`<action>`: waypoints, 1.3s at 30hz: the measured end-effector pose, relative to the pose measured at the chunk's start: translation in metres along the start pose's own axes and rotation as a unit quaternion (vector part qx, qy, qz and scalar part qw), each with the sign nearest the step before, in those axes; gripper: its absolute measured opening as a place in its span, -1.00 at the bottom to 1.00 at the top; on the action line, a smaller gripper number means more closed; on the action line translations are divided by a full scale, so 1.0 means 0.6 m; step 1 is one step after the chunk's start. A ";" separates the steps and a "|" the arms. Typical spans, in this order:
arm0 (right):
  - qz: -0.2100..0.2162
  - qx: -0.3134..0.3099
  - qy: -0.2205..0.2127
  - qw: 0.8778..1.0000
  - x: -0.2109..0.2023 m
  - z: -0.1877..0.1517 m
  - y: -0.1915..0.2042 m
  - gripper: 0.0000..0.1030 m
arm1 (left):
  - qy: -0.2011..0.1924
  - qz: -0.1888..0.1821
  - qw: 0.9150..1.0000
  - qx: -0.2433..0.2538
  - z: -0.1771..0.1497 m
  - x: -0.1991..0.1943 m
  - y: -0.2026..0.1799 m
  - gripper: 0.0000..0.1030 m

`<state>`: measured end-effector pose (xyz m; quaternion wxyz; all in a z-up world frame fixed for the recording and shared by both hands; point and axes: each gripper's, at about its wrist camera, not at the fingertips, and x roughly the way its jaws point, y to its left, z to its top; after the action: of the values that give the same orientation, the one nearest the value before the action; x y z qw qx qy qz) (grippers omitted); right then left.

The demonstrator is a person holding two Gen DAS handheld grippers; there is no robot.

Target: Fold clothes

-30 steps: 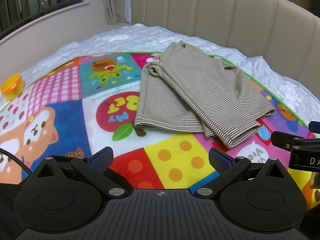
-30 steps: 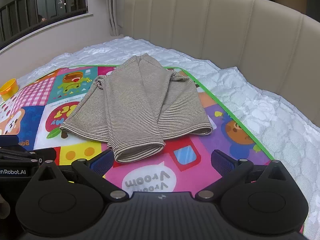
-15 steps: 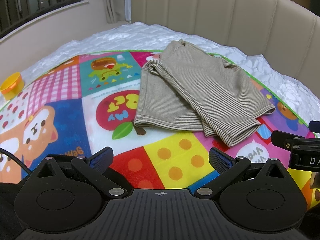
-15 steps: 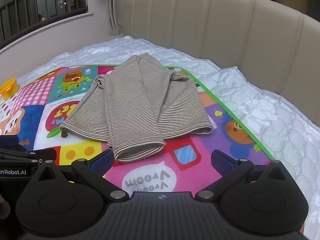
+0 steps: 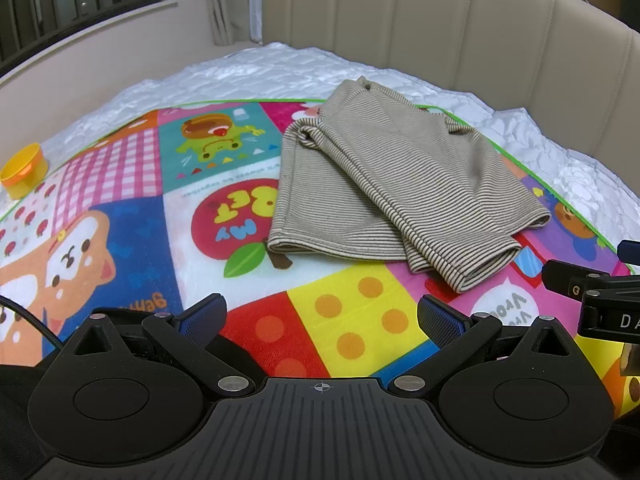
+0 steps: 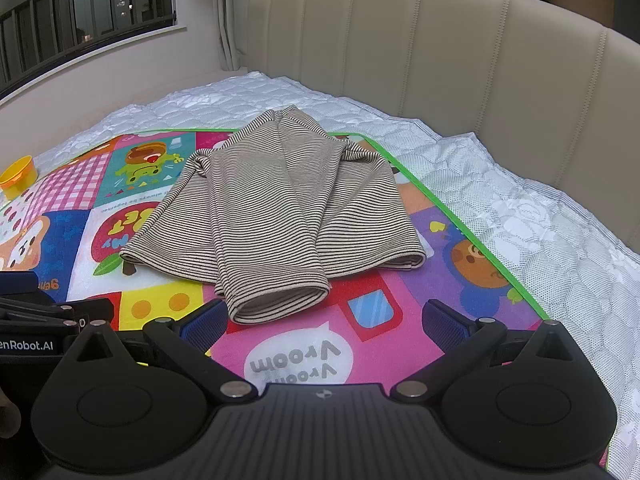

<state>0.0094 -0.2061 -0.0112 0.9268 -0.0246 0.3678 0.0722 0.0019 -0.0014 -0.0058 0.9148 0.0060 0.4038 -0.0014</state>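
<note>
Change: almost none noted; the left view is shifted slightly since the earlier frame, garment unmoved.
Garment: striped garment (image 5: 392,184) is laid partly folded, one part crossed over the body, on the play mat (image 5: 120,240) on the bed.
Left gripper (image 5: 322,314): fingers spread wide, nothing held, near the hem.
Right gripper (image 6: 322,318): fingers likewise parted, empty, just short of the cuff.
Rationale: both are probably poised for a grasp.

The play mat (image 6: 404,248) carries "Vroom Vroom" in a white bubble and "My Pet", both upside down; the left gripper's (image 6: 24,320) body reads "enRobot.AI".
</note>
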 end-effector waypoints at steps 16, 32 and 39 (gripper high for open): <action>0.000 -0.001 0.001 1.000 -0.001 0.000 0.001 1.00 | 0.001 0.000 1.000 0.000 0.001 0.001 0.000 1.00; 0.003 0.002 0.009 1.000 0.002 0.002 0.000 1.00 | 0.023 -0.014 1.000 -0.010 0.009 0.009 0.004 1.00; 0.032 0.068 0.050 0.996 0.023 0.021 -0.038 1.00 | 0.075 -0.067 0.994 -0.033 0.051 0.052 0.015 1.00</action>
<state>0.0317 -0.2259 -0.0116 0.9039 0.0464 0.4186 0.0751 0.0454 0.0074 -0.0081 0.8793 -0.0509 0.4710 -0.0489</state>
